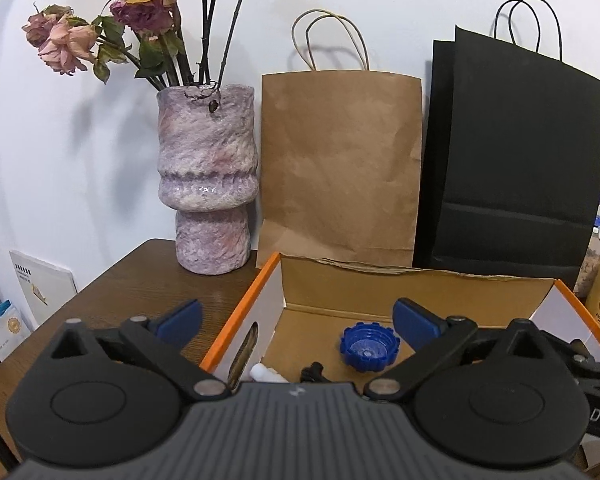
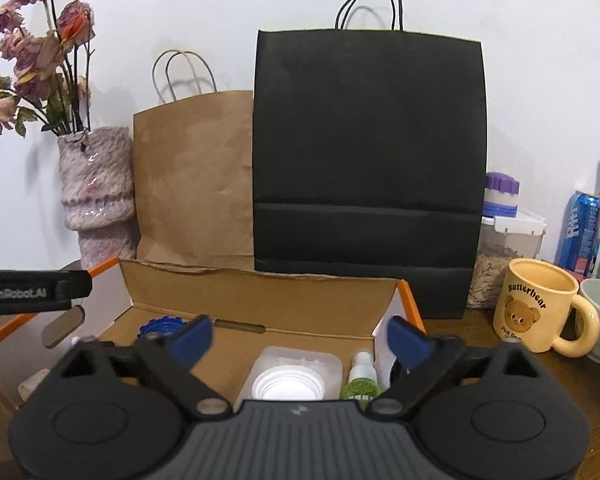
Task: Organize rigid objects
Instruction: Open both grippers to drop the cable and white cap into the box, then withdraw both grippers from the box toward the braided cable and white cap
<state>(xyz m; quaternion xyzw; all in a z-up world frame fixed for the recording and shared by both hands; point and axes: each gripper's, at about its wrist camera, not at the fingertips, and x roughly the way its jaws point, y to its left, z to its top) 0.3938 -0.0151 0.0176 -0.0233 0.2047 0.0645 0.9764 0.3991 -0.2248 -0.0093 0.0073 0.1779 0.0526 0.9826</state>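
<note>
Cardboard box with orange edges [image 2: 260,300] at the wooden table's back edge holds blue ribbed cap [image 1: 369,347], green spray bottle [image 2: 361,384] | my left gripper [image 1: 296,318], right gripper [image 2: 300,336] spread, empty | risk: clipping the wall, toppling the bottle

Open cardboard box [image 2: 260,304] with orange outer edges, flaps up, resting on the tabletop in front of the paper bags. Inside, toward 9 o'clock, a blue ridged cap [image 1: 370,347], lying open side up on the box floor. At 6 o'clock of the cap, a small black piece [image 1: 313,372] and a white piece [image 1: 265,373], both partly hidden. Toward 3 o'clock in the box, a clear plastic container [image 2: 296,372] with a white ribbed lid [image 2: 287,387] on it; just beside it at 3 o'clock, upright, a small green spray bottle [image 2: 361,380] with a white top.
</note>
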